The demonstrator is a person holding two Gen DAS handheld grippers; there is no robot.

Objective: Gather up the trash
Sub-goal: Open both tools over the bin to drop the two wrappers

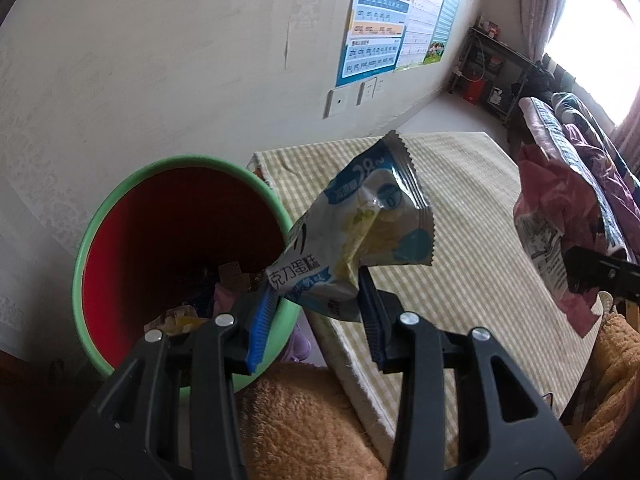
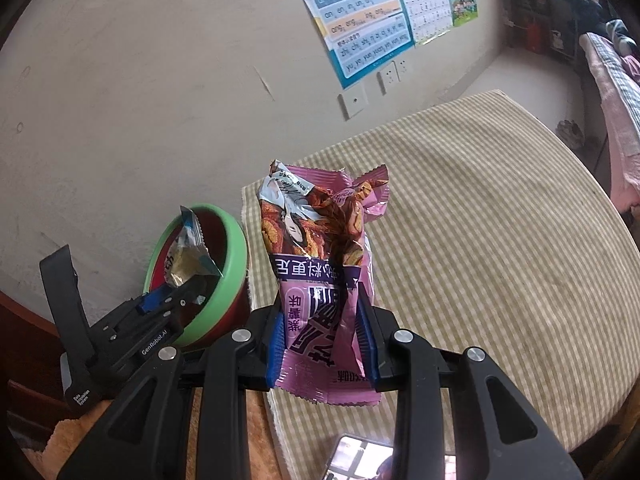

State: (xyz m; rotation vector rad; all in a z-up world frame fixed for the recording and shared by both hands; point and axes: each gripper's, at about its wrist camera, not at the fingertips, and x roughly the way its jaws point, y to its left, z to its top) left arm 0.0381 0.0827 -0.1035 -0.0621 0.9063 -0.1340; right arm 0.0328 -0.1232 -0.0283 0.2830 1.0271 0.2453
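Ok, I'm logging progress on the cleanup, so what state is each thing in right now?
Left tool: shut on blue-white cake wrapper, beside the bin's rim.
Right tool: shut on pink snack wrapper, over the checked tablecloth.
Green-rimmed red trash bin: open, some trash inside.

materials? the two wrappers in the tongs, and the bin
Blue-white wrapper: thin glossy plastic film, crinkled, with serrated seal edges.
Purple wrapper: the same kind of film, shiny and creased, torn open at the top.
Bin: looks like smooth moulded plastic, red inside with a green rim.
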